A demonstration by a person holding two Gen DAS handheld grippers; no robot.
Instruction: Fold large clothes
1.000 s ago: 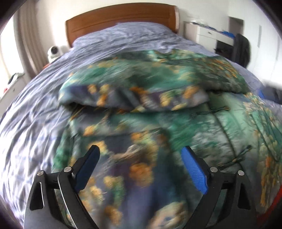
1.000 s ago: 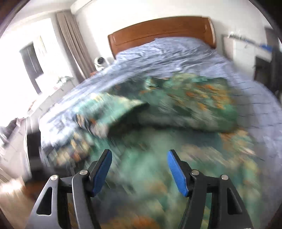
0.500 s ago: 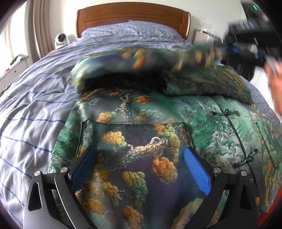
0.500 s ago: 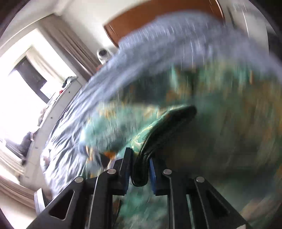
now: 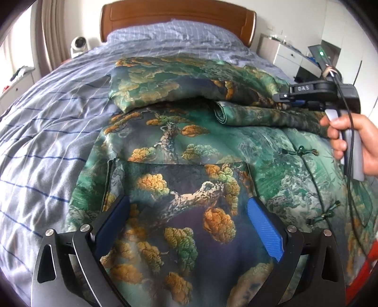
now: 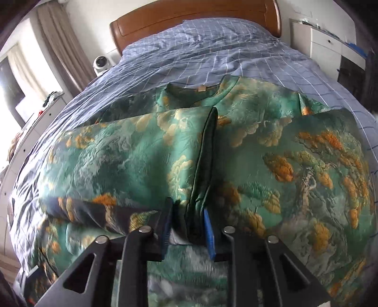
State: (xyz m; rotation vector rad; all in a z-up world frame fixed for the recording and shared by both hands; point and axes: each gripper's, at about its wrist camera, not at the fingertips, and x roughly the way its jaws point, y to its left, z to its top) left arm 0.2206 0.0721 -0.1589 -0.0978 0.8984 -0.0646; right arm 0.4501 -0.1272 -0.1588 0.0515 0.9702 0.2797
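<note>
**Green jacket half folded on the bed**

Blue-grey checked bedding [image 5: 59,122] covers a bed with a curved wooden headboard [image 5: 177,14], and a white dresser [image 5: 283,54] stands off to the far side. Seen from the left wrist, the green satin jacket with orange pine-tree print [image 5: 179,146] lies spread across the bedding, one sleeve [image 5: 165,85] folded over its upper part. The left gripper [image 5: 187,226] hovers over the patch pocket [image 5: 179,189] with its blue-padded fingers [image 5: 264,231] wide apart, holding nothing. At the right edge a bare right hand [image 5: 356,144] holds the black right gripper [image 5: 314,94] over the other sleeve.

From the right wrist, the same jacket [image 6: 295,153] fills most of the view, its collar [image 6: 203,89] towards the headboard [image 6: 189,16]. The right gripper [image 6: 187,226] is pinched onto the dark-edged cuff of a sleeve [image 6: 113,153], which lies across the jacket body. A small white camera [image 6: 101,62] sits beside the bed.
</note>
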